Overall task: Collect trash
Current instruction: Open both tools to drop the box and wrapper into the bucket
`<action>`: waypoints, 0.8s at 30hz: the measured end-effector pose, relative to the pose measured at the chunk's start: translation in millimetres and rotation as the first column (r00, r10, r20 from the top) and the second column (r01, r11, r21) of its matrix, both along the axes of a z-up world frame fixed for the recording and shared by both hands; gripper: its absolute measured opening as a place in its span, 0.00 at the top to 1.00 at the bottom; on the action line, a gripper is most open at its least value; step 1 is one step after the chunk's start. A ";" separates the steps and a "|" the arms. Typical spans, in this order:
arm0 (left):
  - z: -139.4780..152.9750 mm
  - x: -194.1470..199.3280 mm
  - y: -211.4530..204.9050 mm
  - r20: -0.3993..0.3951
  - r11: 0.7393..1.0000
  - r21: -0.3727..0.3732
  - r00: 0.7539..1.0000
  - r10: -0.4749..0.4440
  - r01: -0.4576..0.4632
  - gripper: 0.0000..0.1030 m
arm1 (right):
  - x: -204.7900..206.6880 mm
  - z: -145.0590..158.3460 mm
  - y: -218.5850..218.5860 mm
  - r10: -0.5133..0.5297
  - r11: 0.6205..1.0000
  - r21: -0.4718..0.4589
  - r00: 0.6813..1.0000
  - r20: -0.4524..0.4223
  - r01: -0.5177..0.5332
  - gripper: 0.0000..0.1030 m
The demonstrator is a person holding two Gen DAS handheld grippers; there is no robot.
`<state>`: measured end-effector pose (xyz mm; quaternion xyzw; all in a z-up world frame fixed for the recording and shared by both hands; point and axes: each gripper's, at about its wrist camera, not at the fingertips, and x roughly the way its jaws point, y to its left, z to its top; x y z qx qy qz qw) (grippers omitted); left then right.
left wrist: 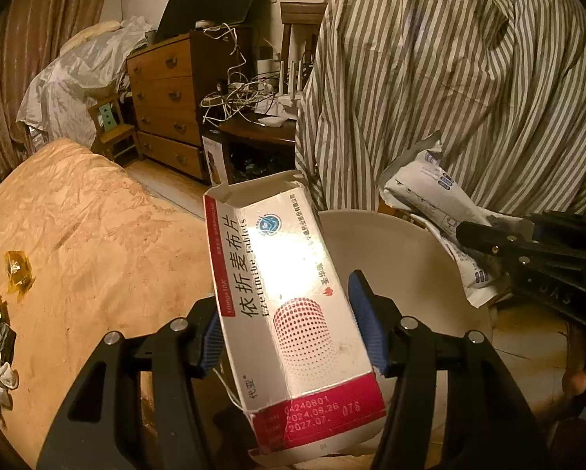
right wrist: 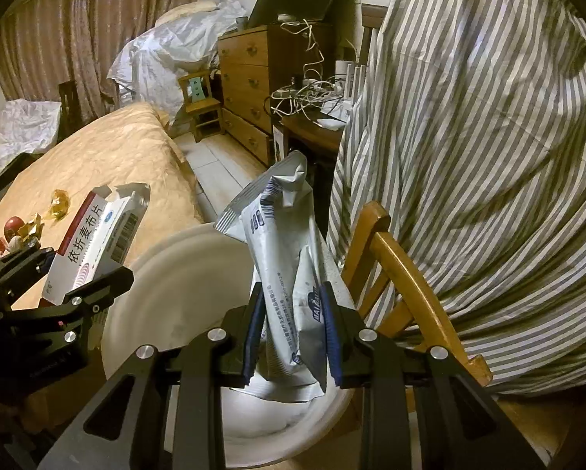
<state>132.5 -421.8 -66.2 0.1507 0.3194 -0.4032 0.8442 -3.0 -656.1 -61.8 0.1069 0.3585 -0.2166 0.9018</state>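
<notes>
Left wrist view: left gripper (left wrist: pixel 289 337) clamped across midsection of tablet carton (left wrist: pixel 293 313), flaps torn open, held over near rim of white bin (left wrist: pixel 422 274). Judged light, empty, crushable; best gripped on flat faces. Right gripper (right wrist: pixel 293 337) clenched on crumpled foil wrapper (right wrist: pixel 289 258) above same bin. Judged limp, slick; pinch bunched folds.

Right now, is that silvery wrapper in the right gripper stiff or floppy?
Probably floppy: the wrapper is creased and folded where the right gripper pinches it. It looks empty, so likely very light. Its glossy film may be a bit slippery.
</notes>
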 end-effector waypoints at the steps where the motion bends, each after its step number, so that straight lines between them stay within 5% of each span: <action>1: 0.1 0.3 -0.1 0.002 1.000 -0.003 1.000 -0.001 0.001 0.45 | 1.0 -0.1 -1.2 0.000 1.000 0.002 1.000 0.005 0.000 0.70; 3: -0.7 -0.3 0.1 0.008 1.000 0.001 1.000 0.001 -0.001 0.20 | -4.5 2.0 1.2 -0.011 1.000 0.010 1.000 0.028 0.011 0.52; 4: 0.2 -1.0 1.7 0.023 1.000 -0.006 1.000 0.012 -0.011 0.17 | -8.5 2.1 -2.8 -0.026 1.000 0.019 0.999 0.048 0.025 0.48; 19: 3.0 2.4 17.8 0.036 0.999 -0.012 0.998 0.047 -0.047 0.17 | -19.1 9.4 6.9 -0.029 1.000 0.005 0.996 0.087 0.029 0.48; 24: 10.2 10.2 54.2 0.053 0.995 -0.029 0.994 0.099 -0.098 0.17 | -16.0 23.6 41.0 0.043 0.999 -0.016 0.986 0.160 -0.041 0.37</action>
